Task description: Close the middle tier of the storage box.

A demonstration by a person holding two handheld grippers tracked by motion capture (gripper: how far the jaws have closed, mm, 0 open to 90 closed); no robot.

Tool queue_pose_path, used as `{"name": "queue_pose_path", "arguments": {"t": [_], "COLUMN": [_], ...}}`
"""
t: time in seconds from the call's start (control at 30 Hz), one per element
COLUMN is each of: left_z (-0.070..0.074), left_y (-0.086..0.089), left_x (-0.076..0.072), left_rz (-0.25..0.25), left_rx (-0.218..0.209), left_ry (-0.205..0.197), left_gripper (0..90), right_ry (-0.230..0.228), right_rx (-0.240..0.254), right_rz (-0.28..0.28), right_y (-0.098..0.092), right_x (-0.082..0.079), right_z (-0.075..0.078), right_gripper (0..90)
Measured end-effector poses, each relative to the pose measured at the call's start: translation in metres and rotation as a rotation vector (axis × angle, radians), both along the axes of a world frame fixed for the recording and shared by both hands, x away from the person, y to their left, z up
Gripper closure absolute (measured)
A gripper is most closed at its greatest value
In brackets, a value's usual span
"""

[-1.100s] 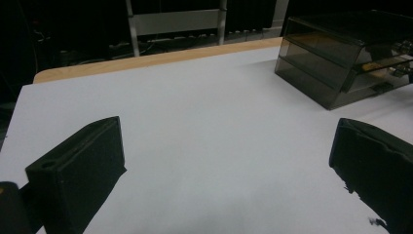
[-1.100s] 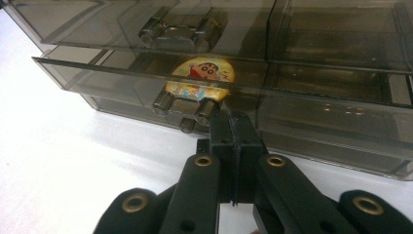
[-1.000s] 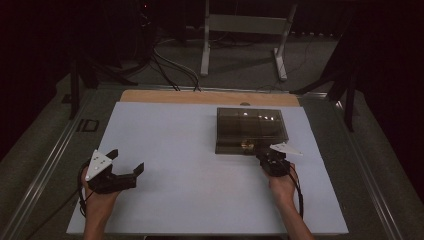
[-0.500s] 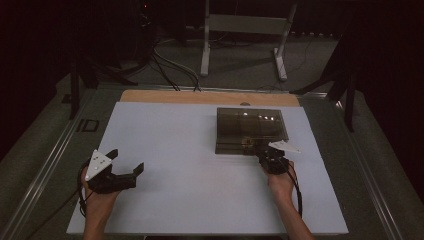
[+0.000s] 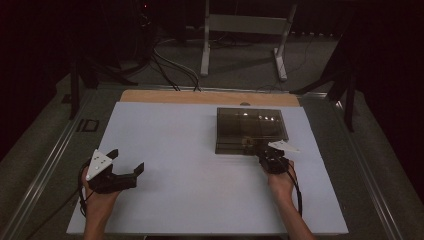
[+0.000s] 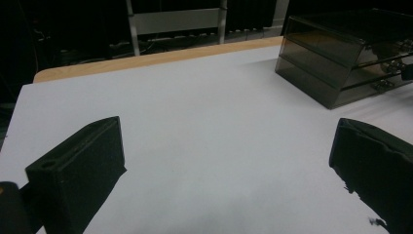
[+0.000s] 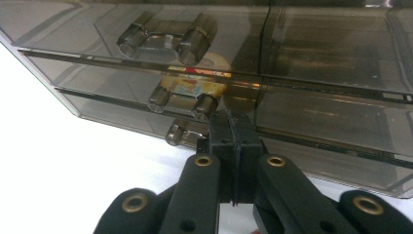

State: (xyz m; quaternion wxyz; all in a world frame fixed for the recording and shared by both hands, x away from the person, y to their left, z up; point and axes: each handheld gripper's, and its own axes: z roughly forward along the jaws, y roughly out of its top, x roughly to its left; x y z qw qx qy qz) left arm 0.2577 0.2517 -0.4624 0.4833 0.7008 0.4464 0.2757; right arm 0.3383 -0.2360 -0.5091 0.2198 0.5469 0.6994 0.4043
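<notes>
Right gripper view: my right gripper (image 7: 233, 141) has its jaws fully together, pads pressed flat with no gap, tips right at the lowest drawer handle (image 7: 187, 132) of the smoked drawer box (image 7: 311, 73). The handle sits just left of the tips. Can't tell whether the pads pinch its right end or merely touch it; the jaws hide the contact. Two more handles stacked above it, one per drawer. Something yellow with red print (image 7: 195, 78) visible through the tinted front, in the middle drawer as far as I can read it.

High view: box (image 5: 251, 129) sits on the right half of the white table top (image 5: 180, 145), towards the far edge, front facing me. Right gripper (image 5: 270, 156) at its near right corner. Left gripper (image 5: 128, 161) well apart on the left, jaws wide, nothing between them, parked over bare table.

Left gripper view: confirms both pads spread, box (image 6: 341, 58) far off to the right.

Step, as I judge it: engaging the bottom drawer to pull it out. All drawers look flush, so not started.

Next move: straight pull towards me, level, along the drawer's run. Risk is the light box sliding with it, or the tips slipping off the handle. The free left gripper could brace the box.
</notes>
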Motion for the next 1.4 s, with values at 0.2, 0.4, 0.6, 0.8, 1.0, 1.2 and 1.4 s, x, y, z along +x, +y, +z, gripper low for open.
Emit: {"name": "queue_pose_path", "arguments": {"t": [0.2,0.4,0.6,0.8,1.0,1.2,1.4], "left_z": [0.0,0.0,0.0,0.0,0.001,0.003,0.004], "left_y": [0.0,0.0,0.001,0.002,0.003,0.002,0.003], "left_x": [0.0,0.0,0.0,0.0,-0.001,-0.002,-0.004], "left_rz": [0.0,0.0,0.003,0.002,0.001,-0.002,-0.004], "left_rx": [0.003,0.001,0.0,-0.007,-0.005,0.008,0.004], "left_ry": [0.003,0.001,0.002,0.001,-0.003,-0.007,-0.013], "left_gripper": [1.0,1.0,0.9,1.0,0.9,0.9,0.9], "right_ry": [-0.001,-0.001,0.001,0.002,0.002,-0.004,-0.007], "right_rx": [-0.008,-0.015,-0.019,-0.011,0.004,0.013,0.01], "right_rz": [0.0,0.006,0.009,0.014,0.021,0.074,0.123], "right_y": [0.0,0.0,-0.001,-0.003,-0.009,-0.008,-0.006], "right_x": [0.0,0.0,0.0,-0.001,-0.004,-0.008,-0.012], "right_z": [-0.001,-0.001,0.0,0.001,0.005,0.008,0.012], "right_gripper": [89.7,89.4,86.9,83.4,65.1,51.0,40.3]}}
